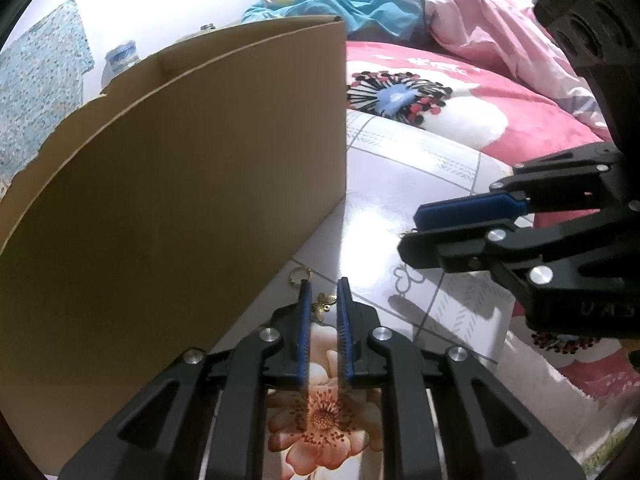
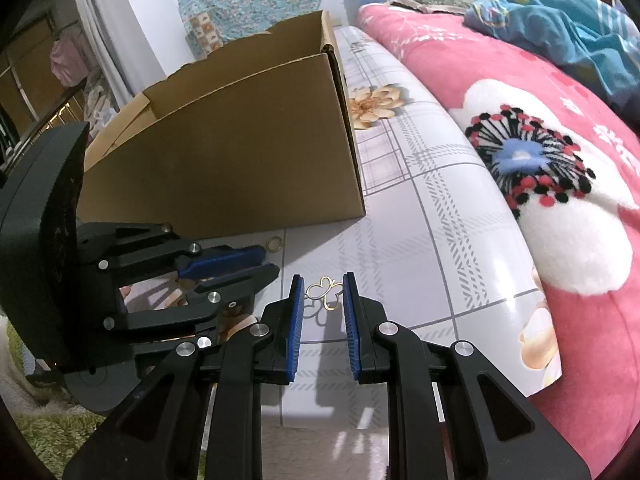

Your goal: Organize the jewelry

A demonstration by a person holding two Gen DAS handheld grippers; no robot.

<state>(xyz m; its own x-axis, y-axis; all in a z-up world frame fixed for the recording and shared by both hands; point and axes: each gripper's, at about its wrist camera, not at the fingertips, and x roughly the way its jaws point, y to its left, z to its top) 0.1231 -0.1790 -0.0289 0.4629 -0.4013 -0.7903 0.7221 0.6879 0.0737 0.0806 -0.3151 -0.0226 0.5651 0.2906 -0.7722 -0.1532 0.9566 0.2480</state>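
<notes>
Left wrist view: looking down over both claws, its left side mostly blocked by a box wall.
Cardboard box (image 1: 180, 180): standing on the surface (image 1: 400, 184) at far left, hiding whatever is inside.
Gold ring (image 1: 298, 276): lying just beside the box's lower edge, partly hidden behind a left pad.
Left claw (image 1: 324, 282): standing slightly spread, not pinching anything.
Gold charm (image 1: 324, 304): lying on the surface between the left pads; its shape is hard to make out.
Right claw (image 1: 410, 232): hovering above the surface, pinching a piece; only a gold tip is peeking out here.
Wire butterfly (image 2: 326, 294): showing in the right wrist view, held between the right pads above its shadow.
Pink blanket (image 1: 520, 112): covering the bed at right, running out of frame.
</notes>
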